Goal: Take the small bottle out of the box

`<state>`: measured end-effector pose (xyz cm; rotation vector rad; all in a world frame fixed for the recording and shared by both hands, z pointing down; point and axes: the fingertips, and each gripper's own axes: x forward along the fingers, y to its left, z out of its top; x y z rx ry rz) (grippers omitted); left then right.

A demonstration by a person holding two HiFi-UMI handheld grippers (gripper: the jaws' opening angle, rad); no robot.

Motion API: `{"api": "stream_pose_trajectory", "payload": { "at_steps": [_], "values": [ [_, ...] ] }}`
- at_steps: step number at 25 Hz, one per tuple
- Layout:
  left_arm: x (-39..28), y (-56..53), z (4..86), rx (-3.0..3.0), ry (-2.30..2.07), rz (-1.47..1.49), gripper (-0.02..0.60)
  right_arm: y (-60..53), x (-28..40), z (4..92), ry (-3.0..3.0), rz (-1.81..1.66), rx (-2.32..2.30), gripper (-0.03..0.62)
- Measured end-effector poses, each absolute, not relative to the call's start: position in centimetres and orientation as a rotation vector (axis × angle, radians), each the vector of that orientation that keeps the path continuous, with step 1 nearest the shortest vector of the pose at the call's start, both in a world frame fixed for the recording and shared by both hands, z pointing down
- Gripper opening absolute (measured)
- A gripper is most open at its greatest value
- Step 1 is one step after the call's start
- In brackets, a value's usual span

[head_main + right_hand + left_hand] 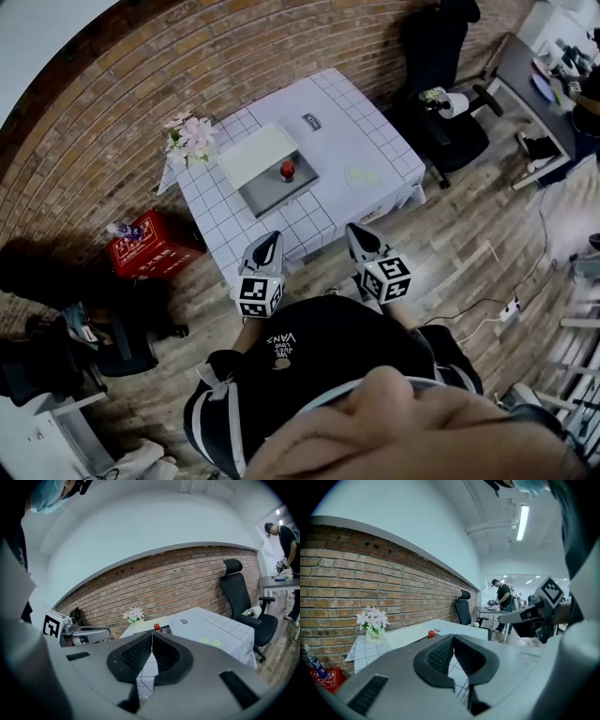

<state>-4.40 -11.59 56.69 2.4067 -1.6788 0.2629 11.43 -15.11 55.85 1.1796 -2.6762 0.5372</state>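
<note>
On the wooden floor just short of the near edge of the square table covered in a white grid-patterned cloth (pixel 361 131), the person holds both tools close to the body. The left gripper (pixel 272 240) has its dark ribbed jaws pressed together with nothing between them, as the left gripper view shows (pixel 453 641). The right gripper (pixel 356 234) is likewise fully closed and empty (pixel 152 641). Both point towards the table, well apart from anything on it.

The small bottle with a red cap (pixel 288 170) stands upright inside the shallow grey box (pixel 272 198), which sits on the left half of the table. The box's white lid (pixel 258 155) lies open on its far left side. From both gripper views only the red cap shows above the jaws (pixel 431 633) (pixel 157 628).

A bunch of pale pink and white flowers in a small pot (pixel 190 137) stands at the table's far left corner. Two pale green round spots (pixel 363 175) lie on the cloth to the right of the box. A red crate (pixel 150 246) rests on the floor left of the table, and a black office chair (pixel 441 117) stands at the far right.
</note>
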Motion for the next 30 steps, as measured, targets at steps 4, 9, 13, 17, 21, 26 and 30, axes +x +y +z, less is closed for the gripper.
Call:
{"api": "stream_pose_trajectory", "payload": {
  "at_steps": [4,9,13,17,21,26,30],
  "values": [
    [-3.9,-11.8,57.1,2.368,-1.708,0.267,0.012,-16.0,12.0,56.4,-2.681,0.549,1.122,0.003],
    [-4.4,-13.3,57.0,2.373,-1.712,0.267,0.012,-16.9,11.2,56.8,-2.685,0.583,1.091,0.003],
    [-5.5,-15.4,57.3,2.391,-1.704,0.305,0.012,-17.9,10.3,57.1,-2.672,0.603,1.118,0.003],
    [-6.5,-17.7,57.3,2.415,-1.68,0.337,0.012,-18.9,9.1,57.0,-2.665,0.611,1.145,0.003],
    [-6.8,-19.8,57.5,2.452,-1.637,0.355,0.012,-19.6,8.3,57.0,-2.653,0.628,1.182,0.003],
    [-6.5,-22.6,57.8,2.496,-1.554,0.394,0.012,-20.7,8.2,57.2,-2.619,0.652,1.248,0.003],
    [-6.3,-24.3,58.5,2.504,-1.496,0.422,0.014,-21.4,8.3,57.5,-2.589,0.662,1.282,0.003]
  ]
}}
